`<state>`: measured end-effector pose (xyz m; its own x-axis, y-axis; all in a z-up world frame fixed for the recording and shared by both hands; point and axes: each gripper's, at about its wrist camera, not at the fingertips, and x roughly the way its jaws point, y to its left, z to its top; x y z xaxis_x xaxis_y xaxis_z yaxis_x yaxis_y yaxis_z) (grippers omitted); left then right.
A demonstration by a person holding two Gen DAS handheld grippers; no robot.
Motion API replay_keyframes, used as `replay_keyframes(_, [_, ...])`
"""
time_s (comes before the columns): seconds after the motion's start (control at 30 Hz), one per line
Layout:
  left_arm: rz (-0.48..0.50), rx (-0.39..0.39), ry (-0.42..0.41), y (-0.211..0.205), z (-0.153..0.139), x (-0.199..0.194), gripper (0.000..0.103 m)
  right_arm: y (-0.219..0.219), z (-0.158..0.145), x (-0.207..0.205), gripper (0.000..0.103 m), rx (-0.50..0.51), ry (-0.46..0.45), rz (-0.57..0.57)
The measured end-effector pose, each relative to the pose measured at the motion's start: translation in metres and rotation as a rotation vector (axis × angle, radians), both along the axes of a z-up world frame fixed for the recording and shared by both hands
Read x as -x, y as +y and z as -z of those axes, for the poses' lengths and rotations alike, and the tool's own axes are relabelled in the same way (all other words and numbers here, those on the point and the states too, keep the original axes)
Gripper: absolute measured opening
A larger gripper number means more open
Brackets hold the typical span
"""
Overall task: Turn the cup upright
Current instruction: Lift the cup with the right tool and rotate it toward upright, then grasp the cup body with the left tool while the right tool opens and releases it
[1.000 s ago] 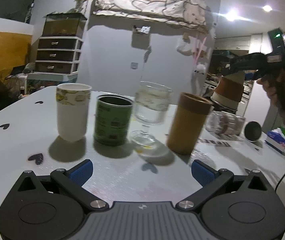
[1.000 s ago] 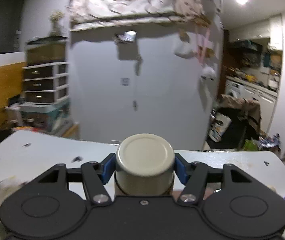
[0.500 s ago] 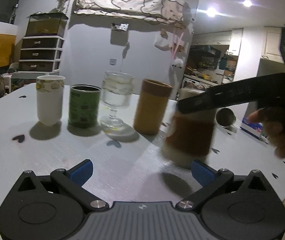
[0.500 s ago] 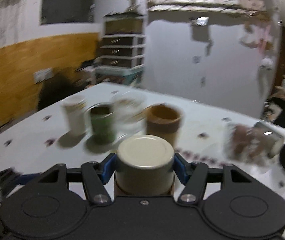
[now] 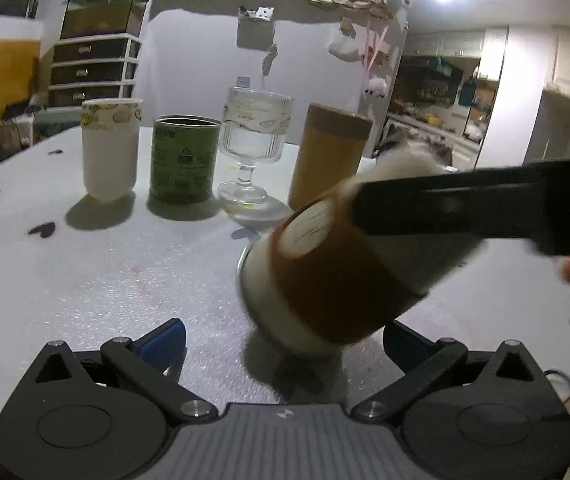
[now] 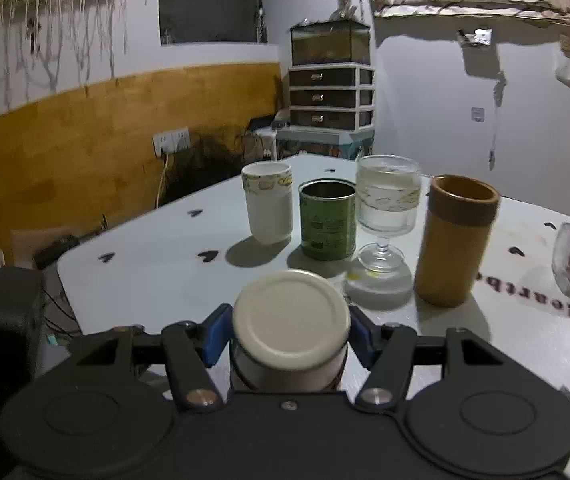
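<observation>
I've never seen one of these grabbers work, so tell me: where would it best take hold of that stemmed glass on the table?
Probably the ribbed bowl of the stemmed glass, fingers closing level on its two sides, coming from the near side. The stem is thin, and the green can and brown tumbler crowd it left and right, so squeeze gently.

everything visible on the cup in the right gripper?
The cup has a cream, ceramic-looking body with a wide brown sleeve around its middle, bearing a pale patch. The right gripper is shut on it, a blue pad on each side. In the right wrist view its flat round cream base faces the camera. In the left wrist view it is tilted, mouth end down near the white table and motion-blurred; contact with the table cannot be told. It sits just ahead of the open left gripper.
</observation>
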<state>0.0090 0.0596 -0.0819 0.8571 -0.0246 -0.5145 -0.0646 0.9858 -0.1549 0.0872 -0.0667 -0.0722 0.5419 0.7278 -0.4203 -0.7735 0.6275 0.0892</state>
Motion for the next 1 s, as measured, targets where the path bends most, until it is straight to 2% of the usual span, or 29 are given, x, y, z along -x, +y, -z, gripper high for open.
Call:
replay_keyframes(0.1, [-0.039, -0.037, 0.007, 0.001, 0.001, 0.003, 0.103, -0.021, 0.004, 0.009, 0.062, -0.015, 0.009, 0.035])
replay_keyframes(0.2, [-0.072, -0.012, -0.004, 0.012, -0.002, 0.007, 0.103, -0.038, 0.020, 0.016, 0.061, 0.005, 0.003, 0.108])
replay_keyframes(0.33, [-0.076, 0.055, -0.041, 0.022, -0.009, 0.012, 0.102, -0.061, 0.041, 0.016, 0.055, -0.009, 0.069, 0.173])
replay_keyframes(0.43, [-0.039, 0.162, -0.057, 0.027, -0.016, 0.012, 0.099, -0.073, 0.045, 0.019, 0.055, -0.042, 0.063, 0.215])
replay_keyframes(0.53, [0.012, 0.332, -0.040, 0.034, -0.023, 0.005, 0.096, -0.075, 0.049, 0.018, 0.055, -0.074, 0.073, 0.222])
replay_keyframes(0.6, [0.044, 0.460, -0.010, 0.039, -0.023, -0.004, 0.092, -0.075, 0.054, 0.017, 0.056, -0.092, 0.091, 0.212])
replay_keyframes(0.73, [0.082, 0.631, 0.064, 0.035, -0.016, -0.022, 0.084, -0.074, 0.059, 0.024, 0.056, -0.105, 0.056, 0.225])
replay_keyframes(0.83, [0.100, 0.721, 0.105, 0.028, -0.008, -0.034, 0.082, -0.075, 0.061, 0.026, 0.056, -0.124, 0.053, 0.235])
replay_keyframes(1.0, [0.084, 0.771, 0.128, 0.021, -0.001, -0.049, 0.082, -0.073, 0.064, 0.030, 0.056, -0.125, 0.032, 0.244])
